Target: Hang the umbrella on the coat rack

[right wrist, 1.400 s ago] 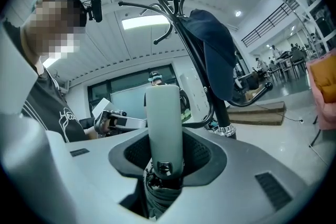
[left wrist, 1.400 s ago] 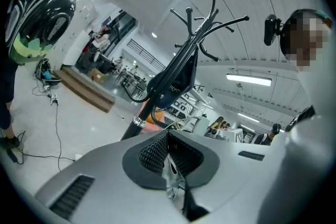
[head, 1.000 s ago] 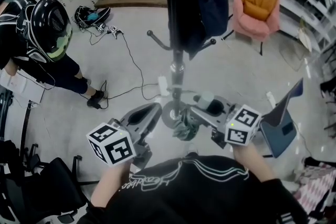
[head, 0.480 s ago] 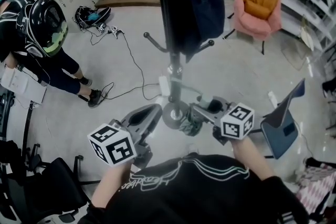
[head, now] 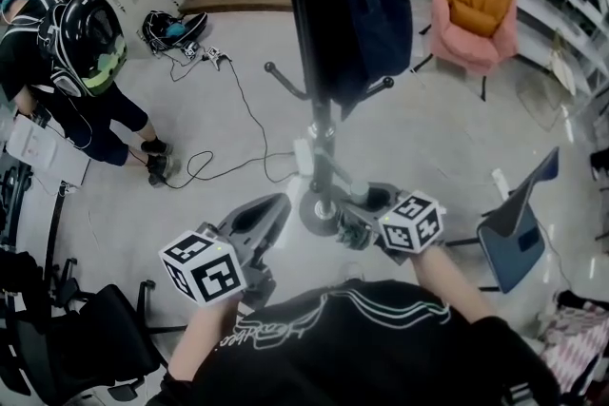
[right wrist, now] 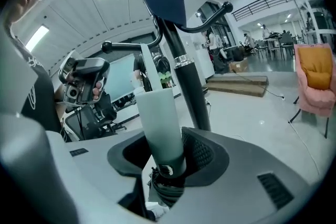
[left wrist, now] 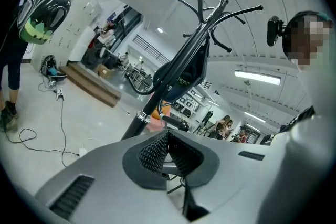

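Rack, head view: the coat rack [head: 320, 143] stood just ahead of the right tongs [head: 362, 209].
Spare hand, left gripper view: the left tongs [left wrist: 168, 136] were clenched and empty, held aside.
Umbrella, right gripper view: the umbrella [right wrist: 160, 128] was grasped by its handle, the jaws opening, probably to free it by the rack.

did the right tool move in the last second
Yes. In the head view the right tool, jaws opening with the umbrella handle between them, has shifted left, closer to the coat rack's base.
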The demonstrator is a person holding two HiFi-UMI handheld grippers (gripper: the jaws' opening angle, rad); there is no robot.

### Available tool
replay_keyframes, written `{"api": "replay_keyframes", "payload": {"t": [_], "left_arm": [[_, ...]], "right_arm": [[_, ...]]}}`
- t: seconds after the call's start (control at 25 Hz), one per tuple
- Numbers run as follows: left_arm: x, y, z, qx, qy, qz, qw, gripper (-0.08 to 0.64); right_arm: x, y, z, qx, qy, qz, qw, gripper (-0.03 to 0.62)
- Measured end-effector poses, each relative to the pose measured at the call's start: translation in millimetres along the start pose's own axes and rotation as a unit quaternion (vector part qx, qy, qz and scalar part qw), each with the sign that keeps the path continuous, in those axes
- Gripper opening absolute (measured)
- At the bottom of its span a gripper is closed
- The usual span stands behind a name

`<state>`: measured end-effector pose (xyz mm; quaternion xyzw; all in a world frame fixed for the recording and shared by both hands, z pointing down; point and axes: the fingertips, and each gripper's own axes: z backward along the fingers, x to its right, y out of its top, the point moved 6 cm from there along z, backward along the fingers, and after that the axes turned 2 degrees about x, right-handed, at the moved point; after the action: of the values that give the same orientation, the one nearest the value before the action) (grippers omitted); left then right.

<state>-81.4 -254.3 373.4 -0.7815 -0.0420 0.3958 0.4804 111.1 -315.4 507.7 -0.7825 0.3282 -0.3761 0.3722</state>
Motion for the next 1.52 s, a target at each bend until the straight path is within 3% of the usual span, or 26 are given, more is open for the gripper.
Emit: {"api": "replay_keyframes", "payload": {"t": [0.4, 0.8, 1.04, 1.2, 1.28, 1.36, 1.52], "left_arm": [[-8.9, -3.1, 5.5, -0.002, 0.017, 0.002, 0.9999, -0.002], [-9.3, -5.8, 4.5, -0.009, 0.018, 0.006, 0.9998, -0.002], [-5.8, -7.9, -0.7, -0.017, 0.009, 0.002, 0.9998, -0.002], [-3.3, -9.2, -1.8, -0.02, 0.005, 0.005, 0.9998, -0.002], [-0.7, -9.8, -2.3, -0.021, -0.005, 0.011, 0.9997, -0.002], [1.7, -9.8, -1.8, -0.021, -0.017, 0.017, 0.9995, -0.002], [6.5, -8.3, 2.2, -0.019, -0.032, 0.015, 0.9992, -0.002]], "right_arm": [[0.1, 1.2, -19.9, -0.035, -0.017, 0.061, 0.997, 0.17], [11.6, 2.1, -19.4, -0.037, -0.001, 0.004, 0.999, 0.187], [14.2, 20.9, 7.7, 0.035, 0.014, -0.07, 0.997, 0.187], [6.2, 43.4, 30.6, 0.087, 0.017, -0.069, 0.994, 0.186], [-1.8, 56.6, 45.6, 0.118, 0.017, -0.065, 0.991, 0.15], [-11.5, 69.1, 61.0, 0.153, 0.022, -0.069, 0.986, 0.098], [-30.6, 89.8, 91.2, 0.223, 0.045, -0.12, 0.966, 0.066]]}}
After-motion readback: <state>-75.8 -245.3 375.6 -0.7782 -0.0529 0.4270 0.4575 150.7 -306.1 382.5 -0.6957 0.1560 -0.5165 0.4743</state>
